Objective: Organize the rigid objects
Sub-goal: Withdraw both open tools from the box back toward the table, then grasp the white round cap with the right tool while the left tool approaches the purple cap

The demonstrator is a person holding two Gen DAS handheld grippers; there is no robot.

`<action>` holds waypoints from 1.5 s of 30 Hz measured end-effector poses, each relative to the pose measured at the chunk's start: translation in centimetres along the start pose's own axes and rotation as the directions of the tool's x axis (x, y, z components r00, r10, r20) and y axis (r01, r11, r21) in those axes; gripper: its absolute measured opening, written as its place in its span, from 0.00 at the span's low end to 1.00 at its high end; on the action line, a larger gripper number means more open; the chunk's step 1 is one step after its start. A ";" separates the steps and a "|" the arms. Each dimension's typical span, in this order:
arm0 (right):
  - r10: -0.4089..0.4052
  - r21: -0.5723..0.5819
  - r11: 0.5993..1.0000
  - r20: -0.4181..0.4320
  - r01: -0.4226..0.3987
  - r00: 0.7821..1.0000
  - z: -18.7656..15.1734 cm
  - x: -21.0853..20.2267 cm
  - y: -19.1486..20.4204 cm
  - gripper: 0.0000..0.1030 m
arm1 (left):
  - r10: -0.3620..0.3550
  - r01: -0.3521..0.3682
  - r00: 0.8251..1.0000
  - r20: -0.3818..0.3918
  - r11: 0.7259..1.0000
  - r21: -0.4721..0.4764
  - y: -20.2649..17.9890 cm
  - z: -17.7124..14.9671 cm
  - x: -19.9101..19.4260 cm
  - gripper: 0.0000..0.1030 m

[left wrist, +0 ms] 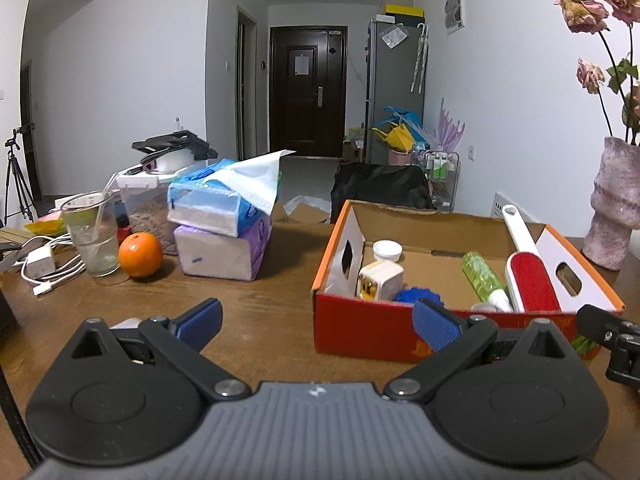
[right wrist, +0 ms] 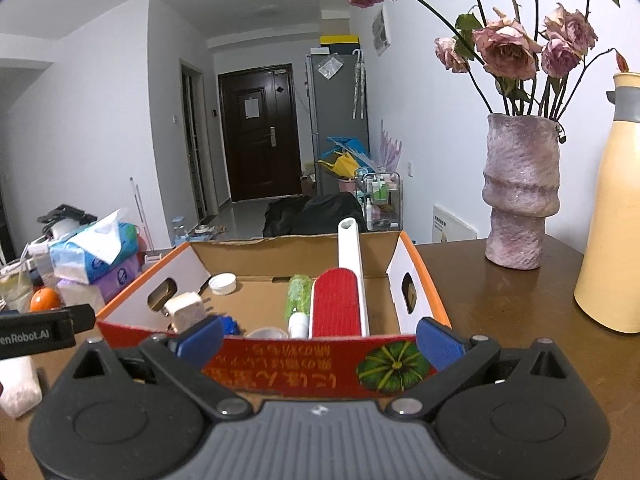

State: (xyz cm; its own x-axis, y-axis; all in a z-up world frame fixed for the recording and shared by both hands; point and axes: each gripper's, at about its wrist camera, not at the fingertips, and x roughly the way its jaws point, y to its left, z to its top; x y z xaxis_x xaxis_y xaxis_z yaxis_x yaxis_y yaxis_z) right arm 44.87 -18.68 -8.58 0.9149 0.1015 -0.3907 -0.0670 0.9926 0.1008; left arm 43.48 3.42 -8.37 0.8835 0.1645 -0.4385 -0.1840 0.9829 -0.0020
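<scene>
While both grippers gape empty, left gripper point(left wrist: 318, 320) beside cardboard box point(left wrist: 400, 332), right gripper point(right wrist: 320, 340) facing it.

box point(right wrist: 256, 368) glossy printed cardboard | table point(left wrist: 260, 308) matt wood | vase point(right wrist: 520, 184) rough

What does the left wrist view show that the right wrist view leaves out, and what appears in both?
Only the left wrist view shows the drinking glass with a straw, the white charger and cables and the tripod. Only the right wrist view shows the cream-yellow jug and the green melon print on the box front. Both show the open cardboard box holding the red lint brush, green bottle and white lid, plus the orange, tissue packs and purple vase. Both tools, left and right, are open.
</scene>
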 end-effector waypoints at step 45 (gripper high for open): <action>0.055 -0.194 0.978 -0.113 -0.076 0.992 -8.2 -8.5 5.6 1.00 | 0.001 0.005 0.996 -0.088 0.998 0.062 5.5 -6.5 -7.9 1.00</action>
State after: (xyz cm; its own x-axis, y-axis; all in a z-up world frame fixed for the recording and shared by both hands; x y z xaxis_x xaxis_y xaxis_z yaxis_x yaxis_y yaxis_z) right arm 33.46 -13.43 -12.16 0.8592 0.1624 -0.4851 -0.2123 0.9760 -0.0493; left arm 32.70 6.97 -10.76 0.8420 0.1572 -0.5160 -0.1524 0.9869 0.0520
